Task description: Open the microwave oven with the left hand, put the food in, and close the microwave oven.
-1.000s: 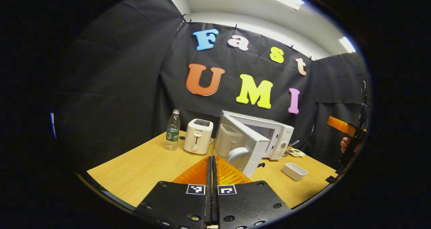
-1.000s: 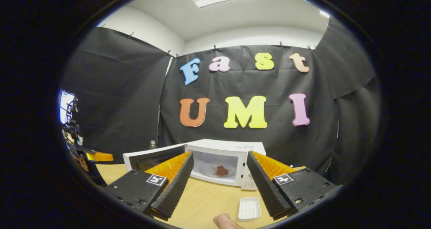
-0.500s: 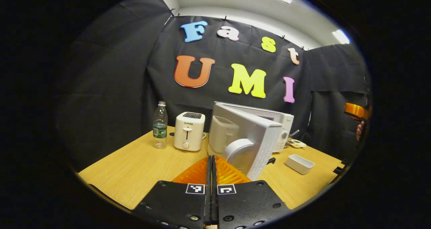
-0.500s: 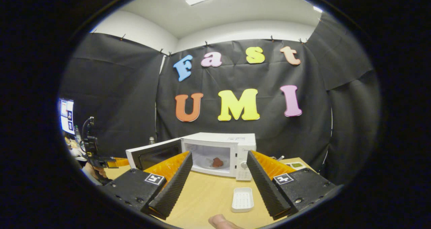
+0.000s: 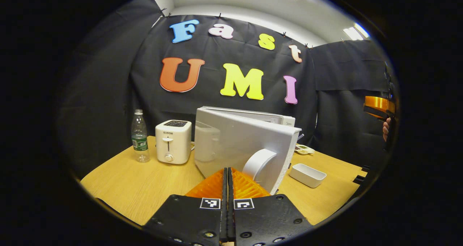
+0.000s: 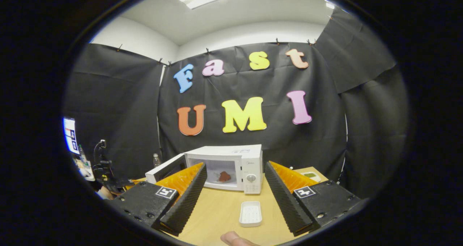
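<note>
On the wooden table (image 6: 217, 213), microwave (image 6: 231, 166) beside white tray (image 6: 250, 214)

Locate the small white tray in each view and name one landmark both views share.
Left gripper view: the white tray lies on the table at lower right, right of the microwave door.
Right gripper view: the white tray lies bottom centre, in front of the microwave.
Shared landmark: the microwave.

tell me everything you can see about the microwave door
The microwave door is white, plastic-looking, hinged on the microwave's left side and standing partly open. Its outer face carries a curved white handle near the free edge; its inner side shows a dark window. The shut left gripper sits just before the handle; contact is unclear. Food lies inside.
</note>
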`<state>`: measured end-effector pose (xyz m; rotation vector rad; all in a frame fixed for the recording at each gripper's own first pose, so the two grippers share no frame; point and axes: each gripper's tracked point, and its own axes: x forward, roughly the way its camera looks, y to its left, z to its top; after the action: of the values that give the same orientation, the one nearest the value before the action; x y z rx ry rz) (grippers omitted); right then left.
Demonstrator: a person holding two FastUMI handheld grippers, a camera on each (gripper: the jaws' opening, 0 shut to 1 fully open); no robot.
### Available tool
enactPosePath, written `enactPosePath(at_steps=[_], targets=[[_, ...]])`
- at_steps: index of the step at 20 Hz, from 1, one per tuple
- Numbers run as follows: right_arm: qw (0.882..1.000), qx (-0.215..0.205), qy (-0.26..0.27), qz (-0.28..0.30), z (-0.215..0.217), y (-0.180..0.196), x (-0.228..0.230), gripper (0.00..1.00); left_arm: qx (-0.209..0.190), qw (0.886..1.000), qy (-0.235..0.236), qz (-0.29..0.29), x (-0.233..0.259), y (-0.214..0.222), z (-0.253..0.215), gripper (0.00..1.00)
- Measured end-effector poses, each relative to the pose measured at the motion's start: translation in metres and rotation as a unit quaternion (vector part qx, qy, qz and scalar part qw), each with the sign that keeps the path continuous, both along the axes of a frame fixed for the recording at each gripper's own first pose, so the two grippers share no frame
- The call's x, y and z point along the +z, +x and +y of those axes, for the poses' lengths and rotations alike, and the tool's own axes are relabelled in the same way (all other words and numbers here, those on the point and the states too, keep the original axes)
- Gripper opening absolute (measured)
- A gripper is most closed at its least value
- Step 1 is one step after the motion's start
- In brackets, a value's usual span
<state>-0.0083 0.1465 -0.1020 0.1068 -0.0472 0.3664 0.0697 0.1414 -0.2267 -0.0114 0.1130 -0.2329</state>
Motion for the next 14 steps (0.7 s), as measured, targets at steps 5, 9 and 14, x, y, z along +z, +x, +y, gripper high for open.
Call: enactPosePath(at_steps=[5,9,14], targets=[[1.0,-0.014,-0.002,0.002,-0.018,-0.002,0.001,1.0,-0.03,1.0,0.001,0.002,0.001,0.022,-0.04,0.0],[1.0,-0.026,0.009,0.001,-0.036,-0.004,0.008,1.0,-0.055,0.998,-0.001,0.003,0.002,0.042,-0.074,0.0],[0.999,-0.035,0.026,-0.002,-0.054,-0.005,0.013,0.92,-0.071,0.997,0.006,0.0,0.0,0.076,-0.11,0.0]])
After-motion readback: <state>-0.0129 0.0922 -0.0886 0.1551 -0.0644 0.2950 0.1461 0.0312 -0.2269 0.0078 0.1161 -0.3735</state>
